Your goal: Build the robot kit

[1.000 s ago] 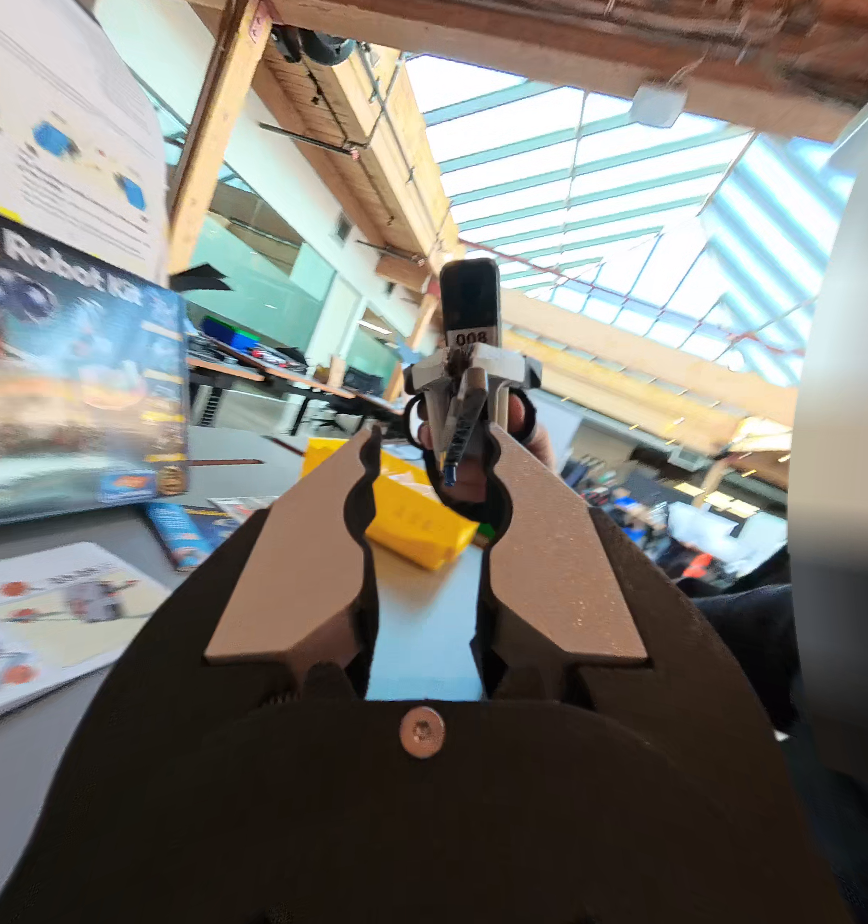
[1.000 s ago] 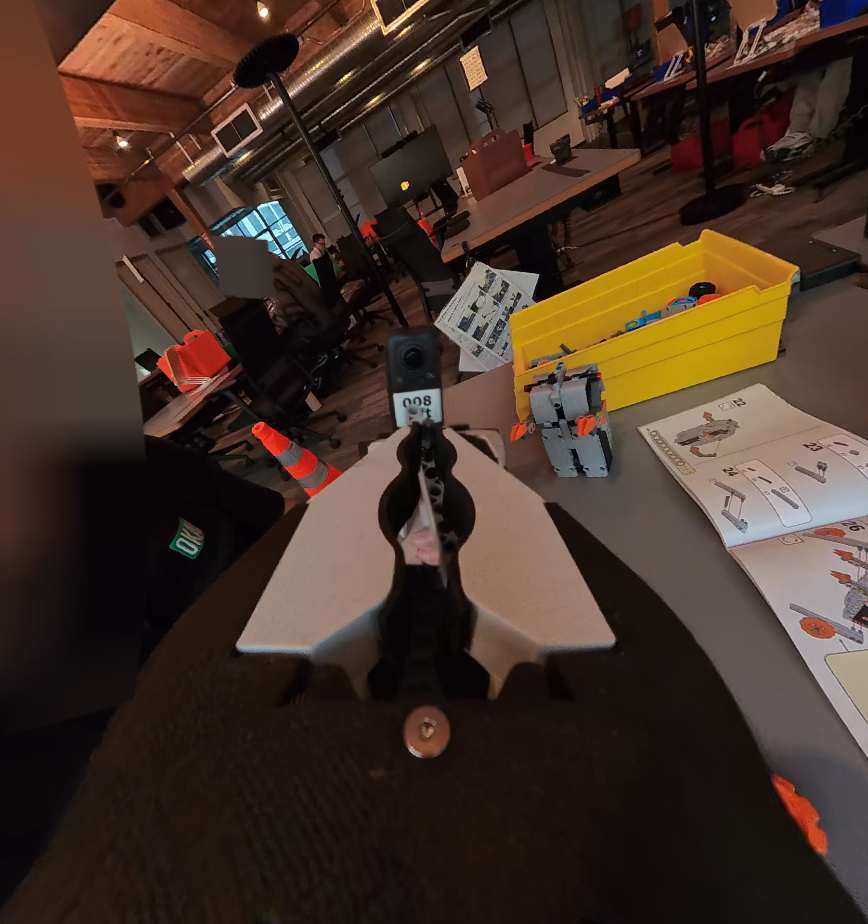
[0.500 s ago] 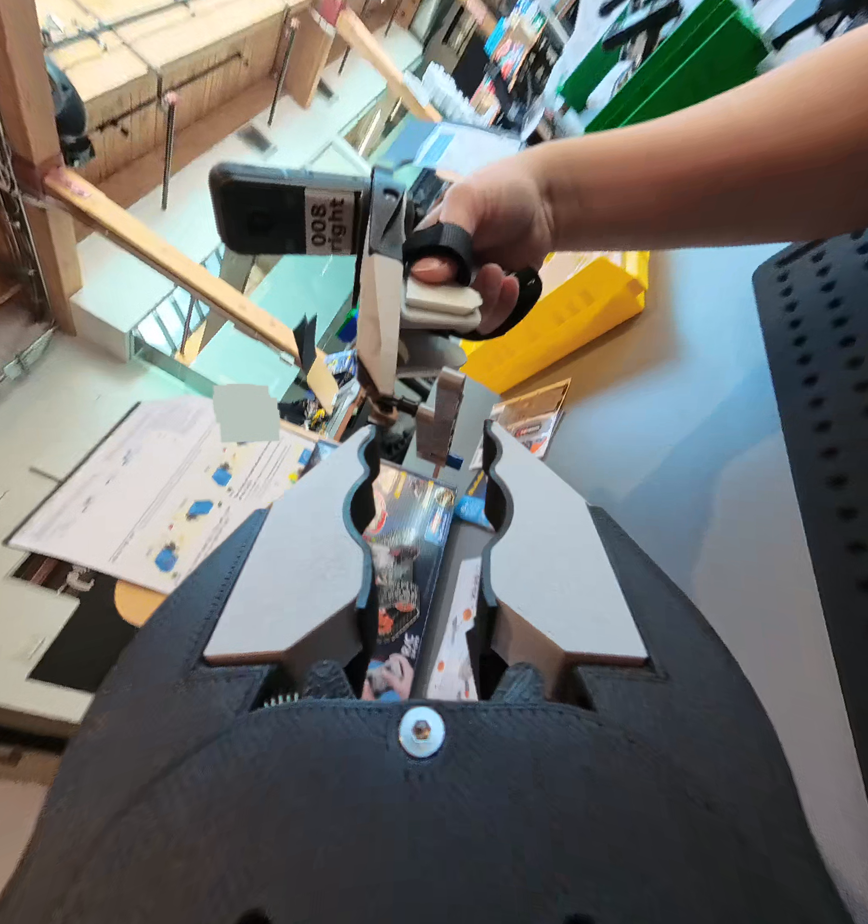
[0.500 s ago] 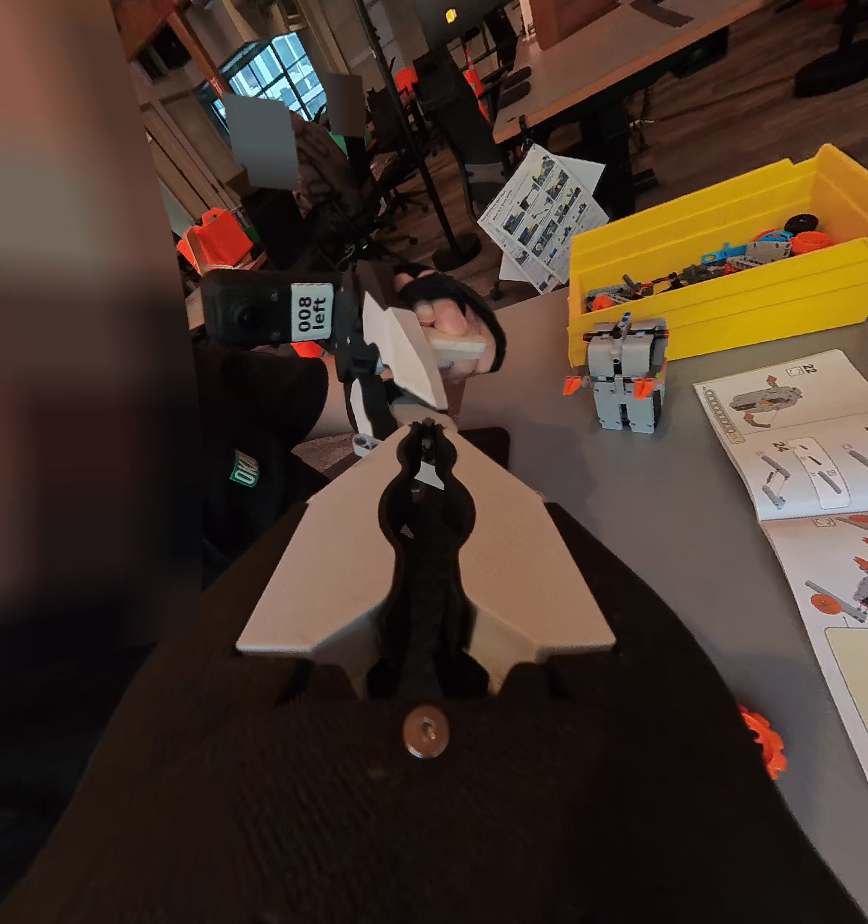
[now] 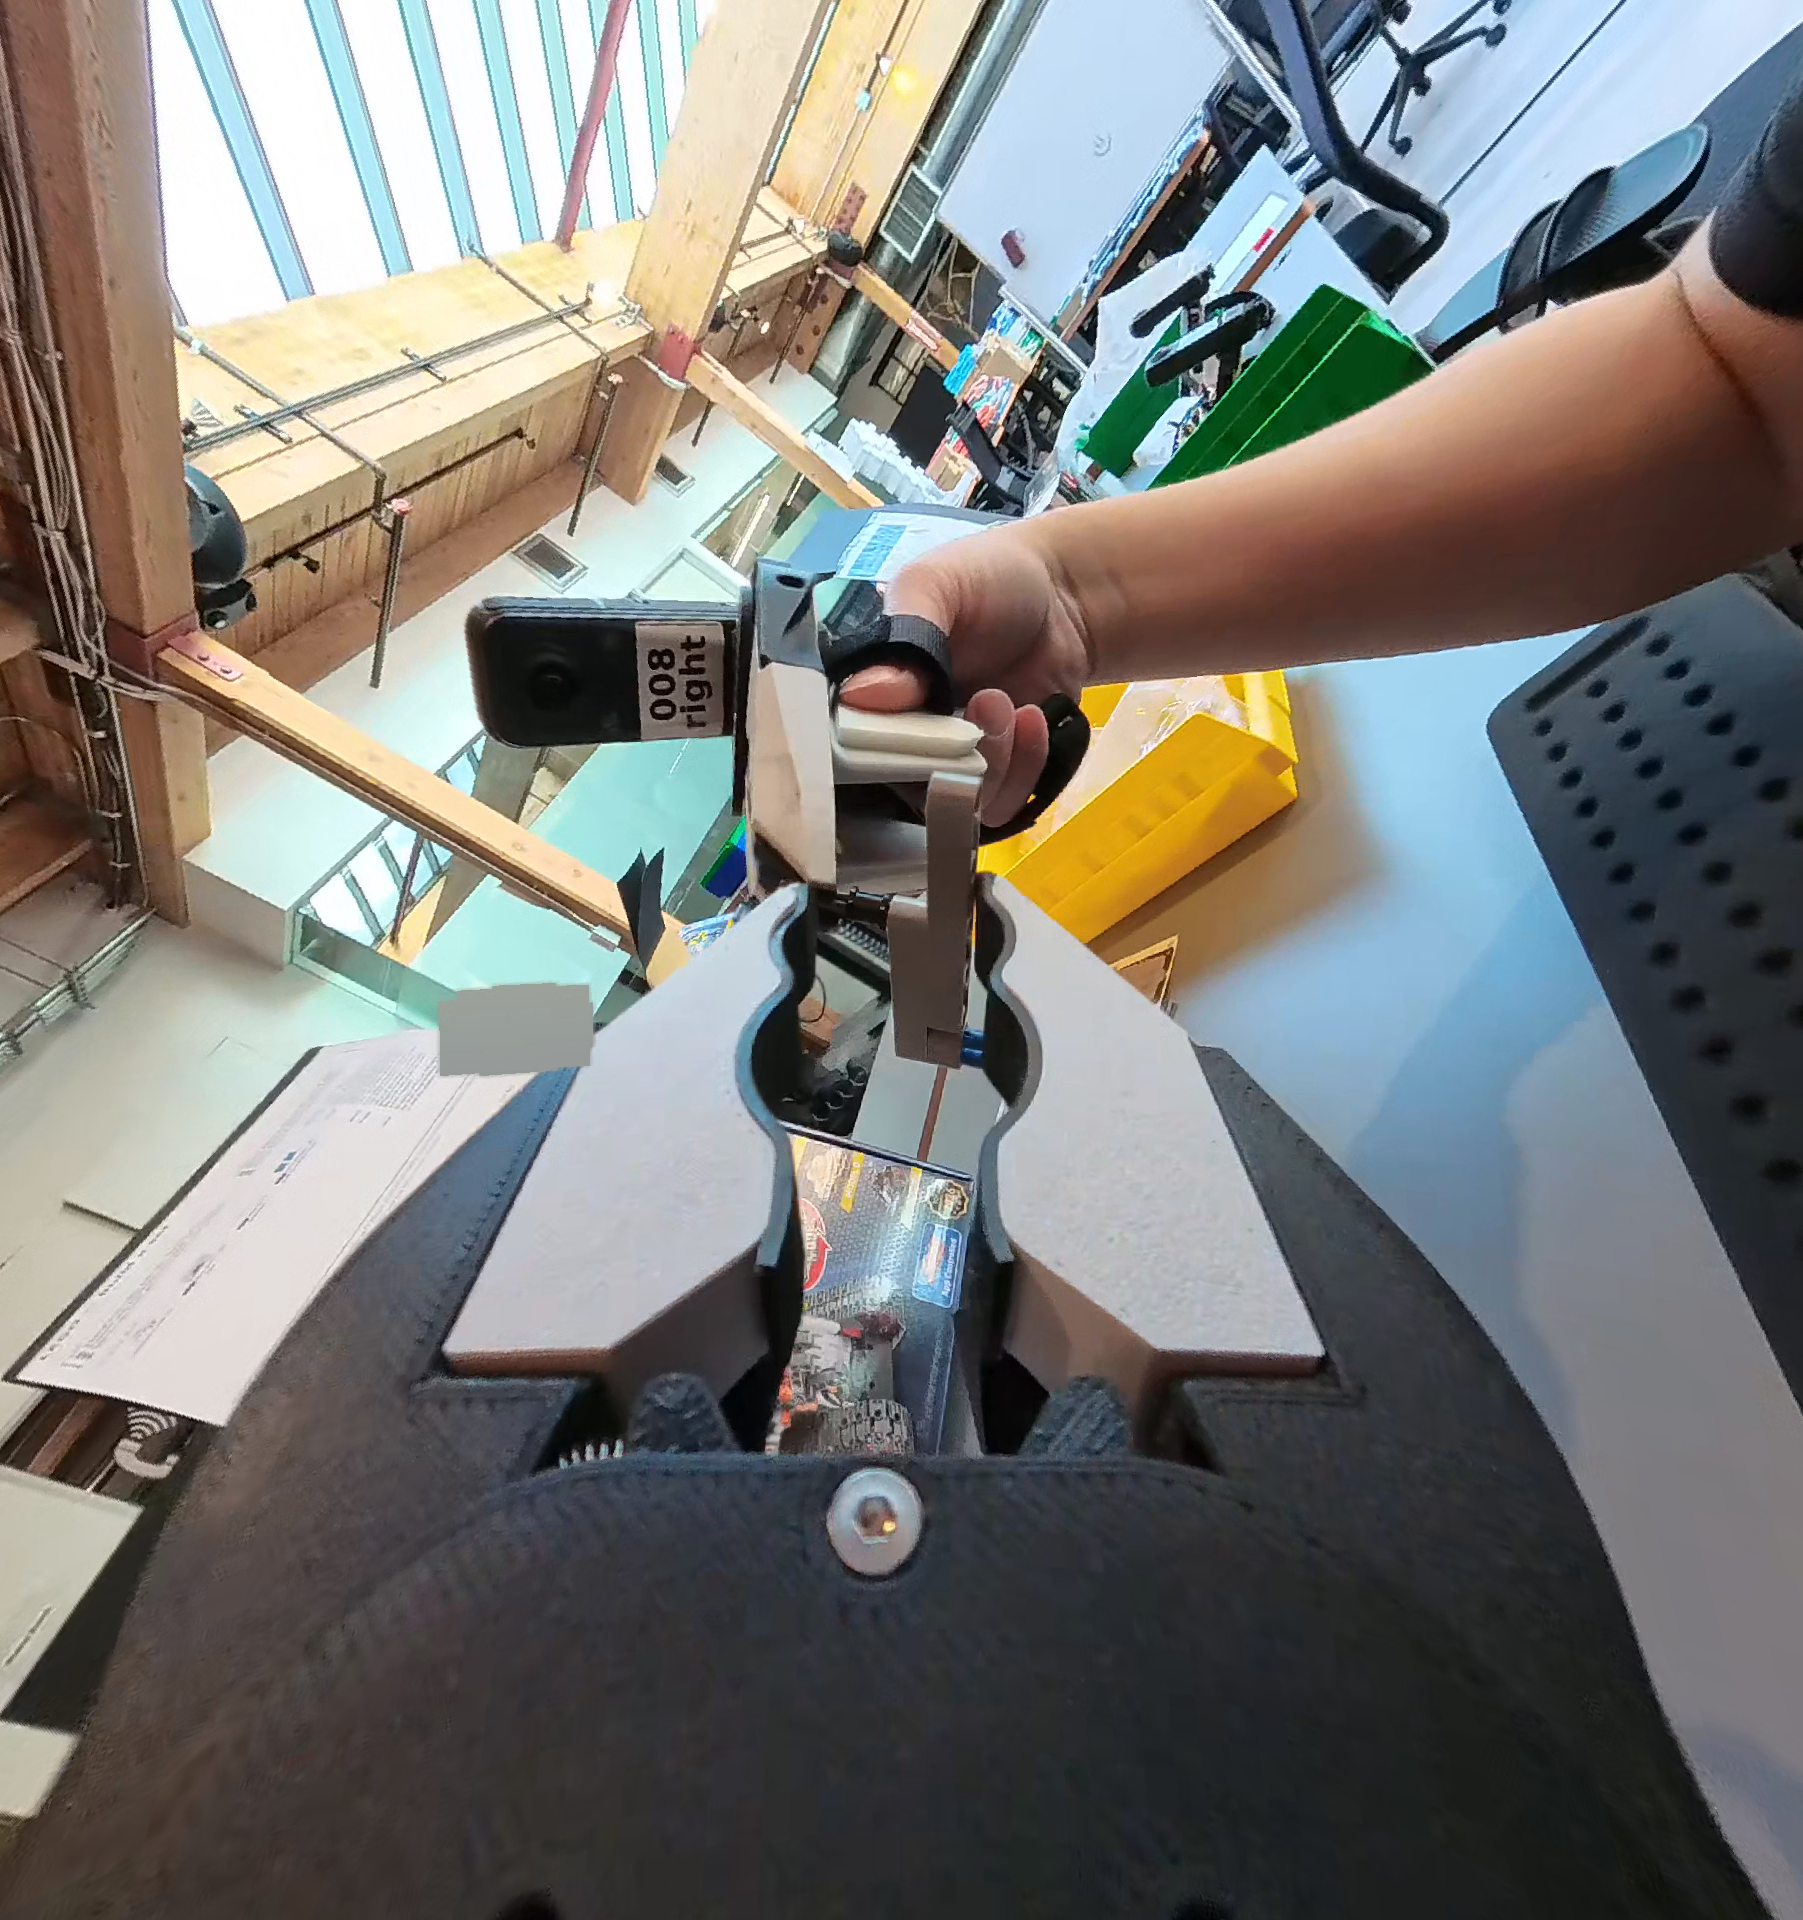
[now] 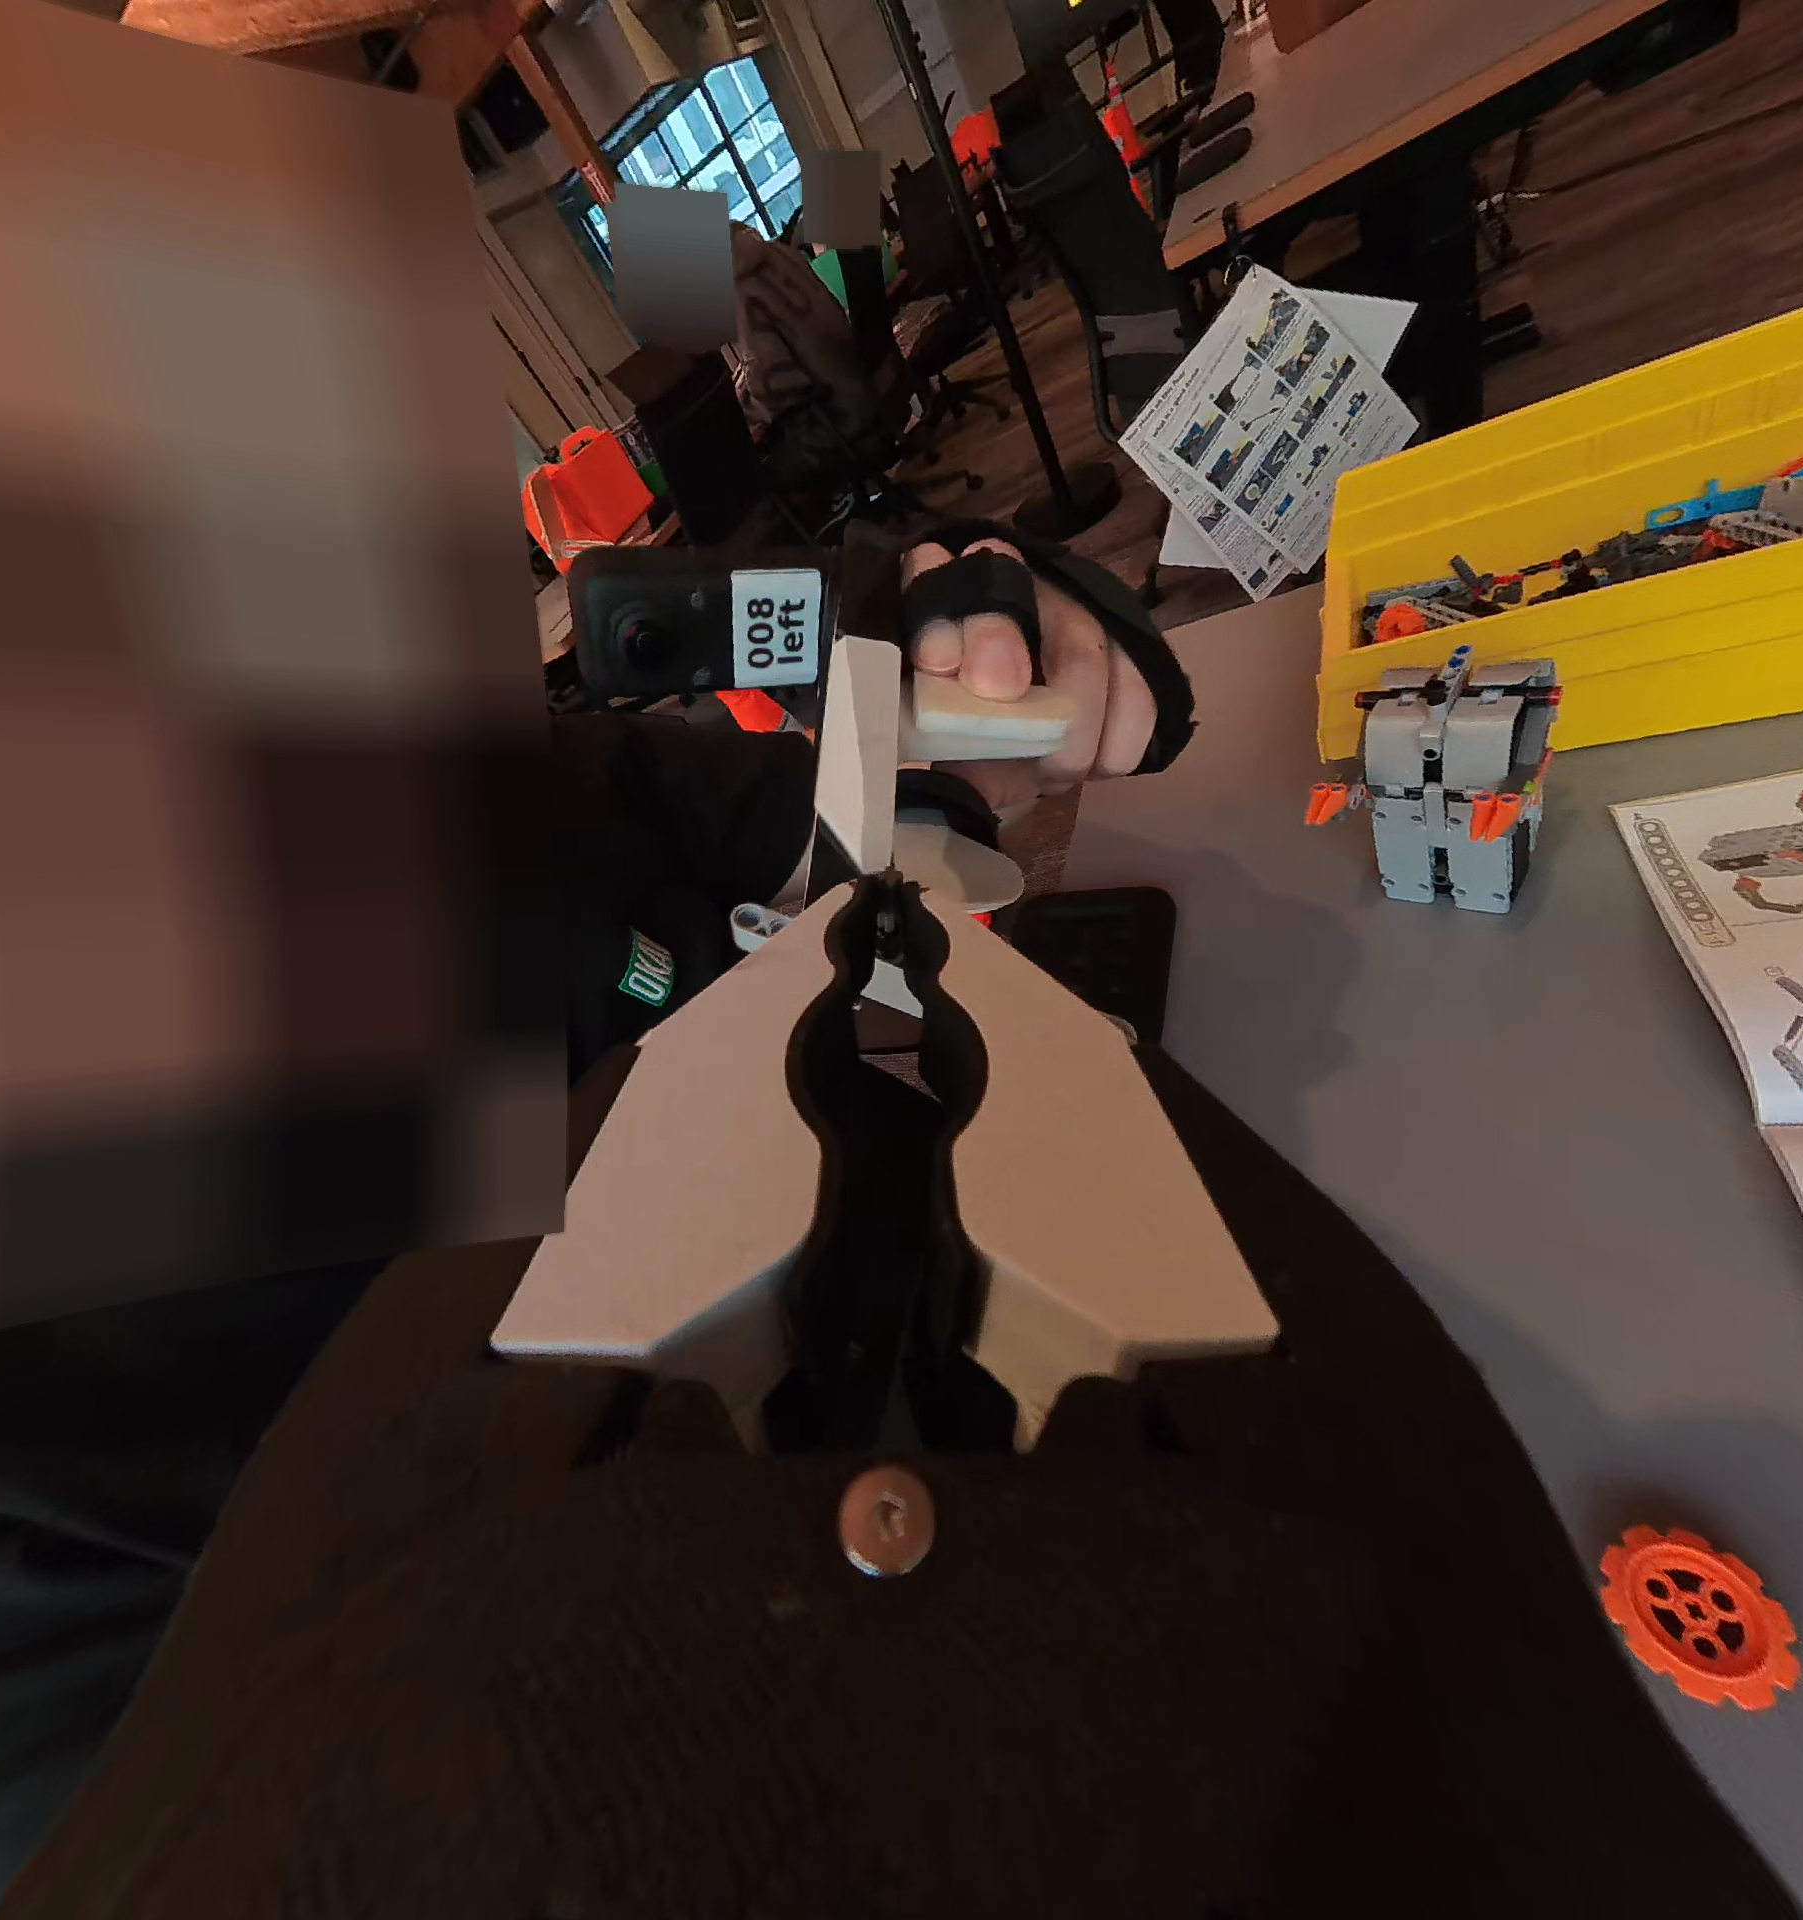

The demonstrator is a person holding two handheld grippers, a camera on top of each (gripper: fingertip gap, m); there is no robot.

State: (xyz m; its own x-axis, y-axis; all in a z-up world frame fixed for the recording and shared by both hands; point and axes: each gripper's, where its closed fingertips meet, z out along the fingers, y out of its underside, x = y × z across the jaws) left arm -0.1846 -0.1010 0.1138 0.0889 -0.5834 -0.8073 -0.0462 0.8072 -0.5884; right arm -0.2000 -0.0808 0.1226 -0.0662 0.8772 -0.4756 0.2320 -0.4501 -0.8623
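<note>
My right gripper (image 6: 889, 896) is shut on a thin grey beam whose holed end (image 6: 757, 920) sticks out left of the tips. In the left wrist view the right gripper (image 5: 928, 1039) comes in sideways, held by a hand, with a blue pin (image 5: 968, 1044) at its tips. My left gripper (image 5: 892, 904) is open, and the right gripper's fingertips lie between its two fingers. In the right wrist view the left gripper (image 6: 902, 868) is turned on its side just beyond my right tips, held by a hand in a black strap.
A yellow bin (image 6: 1603, 644) of loose parts stands on the grey table (image 6: 1396, 1143), with a grey block model (image 6: 1448, 790) in front. An instruction booklet (image 6: 1759, 935) and an orange gear (image 6: 1697, 1631) lie at the right. A black perforated chair back (image 5: 1707, 935) stands close. My two grippers' fingertips are within a few centimetres of each other. Left tips and right tips are each some 30 cm from the orange gear (image 6: 1697, 1631).
The left gripper has rolled onto its side and closed in, so the right gripper's tips now sit between its open fingers. The right gripper stays shut on the beam.
</note>
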